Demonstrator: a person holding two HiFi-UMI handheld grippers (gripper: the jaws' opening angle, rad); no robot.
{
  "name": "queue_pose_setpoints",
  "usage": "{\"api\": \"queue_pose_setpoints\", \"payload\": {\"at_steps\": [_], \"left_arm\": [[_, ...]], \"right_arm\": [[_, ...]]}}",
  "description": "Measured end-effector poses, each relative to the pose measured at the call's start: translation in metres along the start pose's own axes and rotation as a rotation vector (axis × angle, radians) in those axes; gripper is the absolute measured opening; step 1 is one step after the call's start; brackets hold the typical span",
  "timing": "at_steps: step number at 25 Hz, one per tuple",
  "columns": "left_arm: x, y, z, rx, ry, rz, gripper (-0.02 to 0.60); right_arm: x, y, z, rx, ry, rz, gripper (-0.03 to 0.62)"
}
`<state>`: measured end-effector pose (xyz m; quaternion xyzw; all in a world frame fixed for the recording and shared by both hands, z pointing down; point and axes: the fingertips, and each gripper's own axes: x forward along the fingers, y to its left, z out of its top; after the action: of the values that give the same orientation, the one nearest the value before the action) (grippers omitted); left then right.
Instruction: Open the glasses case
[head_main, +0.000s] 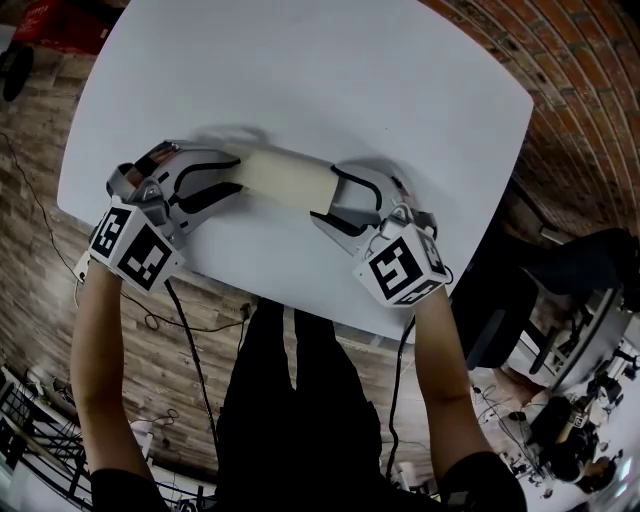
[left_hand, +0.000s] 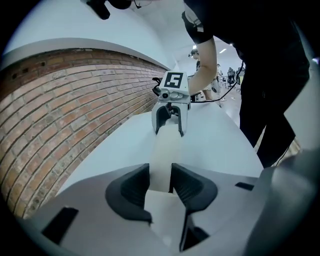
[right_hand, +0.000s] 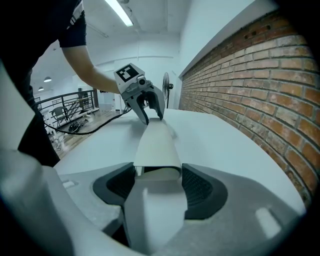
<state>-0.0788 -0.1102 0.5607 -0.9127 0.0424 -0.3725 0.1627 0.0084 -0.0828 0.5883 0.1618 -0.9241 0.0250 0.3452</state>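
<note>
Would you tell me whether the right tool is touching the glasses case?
Touching. In the right gripper view, both pads of the right tool press on the glasses case at its end.

- Glasses case (head_main: 290, 178) lies on the counter (head_main: 300, 70), near its front edge.
- Left gripper (head_main: 237, 176) at the case's left end, fingers astride it.
- Right gripper (head_main: 327, 196) likewise at the case's right end.

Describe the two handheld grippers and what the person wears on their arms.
The left gripper and the right gripper have light grey moulded plastic bodies with black ribbed pads. Each carries a white cube printed with black square markers, and a thin black cable trails from each. The person wears black short sleeves.
</note>
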Motion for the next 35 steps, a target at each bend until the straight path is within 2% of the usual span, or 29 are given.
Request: {"api": "queue_pose_setpoints", "payload": {"at_steps": [9,16,20,23,24,25,28,33,35], "left_arm": [[-0.008,0.01,0.007,-0.137,-0.077,0.022,0.054],[-0.01,0.017,0.015,-0.141,-0.101,0.062,0.015],[-0.014,0.027,0.016,-0.15,-0.114,0.097,0.015],[-0.007,0.014,0.01,-0.079,-0.062,0.047,0.035],[-0.005,0.01,0.007,-0.05,-0.038,0.029,0.101],[-0.003,0.006,0.005,-0.026,-0.018,0.013,0.127],[0.003,0.002,0.002,0.055,0.036,0.001,0.167],[0.007,0.005,0.003,0.188,0.097,0.047,0.147],[0.008,0.002,0.005,0.21,0.1,0.054,0.114]], "right_arm": [[-0.007,-0.002,0.001,0.068,-0.044,-0.018,0.293],[-0.012,-0.001,-0.001,0.074,-0.041,-0.019,0.293],[-0.011,0.001,-0.001,0.062,-0.038,-0.015,0.29],[-0.01,0.001,-0.001,0.074,-0.045,-0.012,0.29],[-0.01,0.001,-0.001,0.078,-0.047,-0.01,0.29],[-0.011,0.001,-0.001,0.081,-0.049,-0.009,0.29],[-0.012,0.001,0.0,0.086,-0.052,-0.006,0.288],[-0.014,0.0,0.001,0.088,-0.055,-0.003,0.288],[-0.014,0.0,0.001,0.089,-0.057,-0.002,0.288]]}}
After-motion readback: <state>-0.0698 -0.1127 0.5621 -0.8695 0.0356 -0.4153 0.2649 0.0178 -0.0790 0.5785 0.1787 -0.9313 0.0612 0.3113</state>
